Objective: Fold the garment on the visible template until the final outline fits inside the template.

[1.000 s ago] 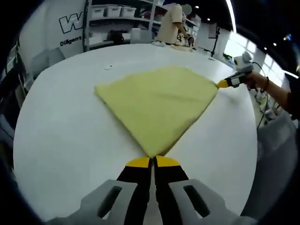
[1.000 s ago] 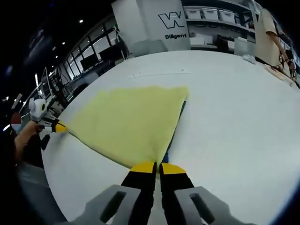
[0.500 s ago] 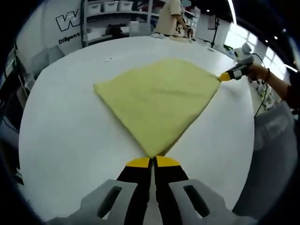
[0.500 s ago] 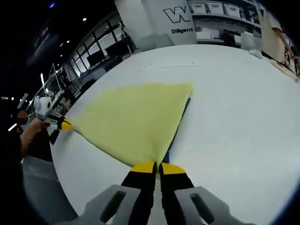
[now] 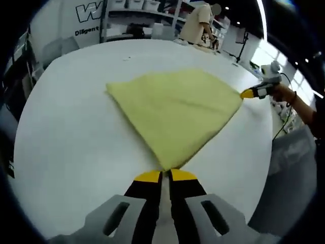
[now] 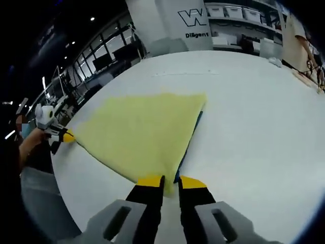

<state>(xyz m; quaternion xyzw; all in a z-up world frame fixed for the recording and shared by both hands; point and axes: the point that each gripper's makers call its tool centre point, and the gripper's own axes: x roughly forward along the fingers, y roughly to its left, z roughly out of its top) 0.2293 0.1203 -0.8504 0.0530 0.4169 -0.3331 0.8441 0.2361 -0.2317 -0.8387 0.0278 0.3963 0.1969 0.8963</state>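
L gripper (image 5: pixel 165 176) jaws slightly parted at yellow cloth (image 5: pixel 175 109) corner; R gripper (image 6: pixel 171 181) parted astride opposite corner; white table (image 5: pixel 71 137) bare around.

The yellow garment (image 5: pixel 175 111) lies flat on the white table (image 5: pixel 66 137), folded. A blue template (image 6: pixel 195 126) edge peeks beneath one side.

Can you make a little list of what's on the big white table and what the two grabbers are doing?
table: white table
garment: yellow cloth, lying flat, folded
under cloth: blue edge peeking out
left gripper: at the cloth's near corner, jaws slightly apart
right gripper: at another corner, jaws slightly apart
background: person by shelves
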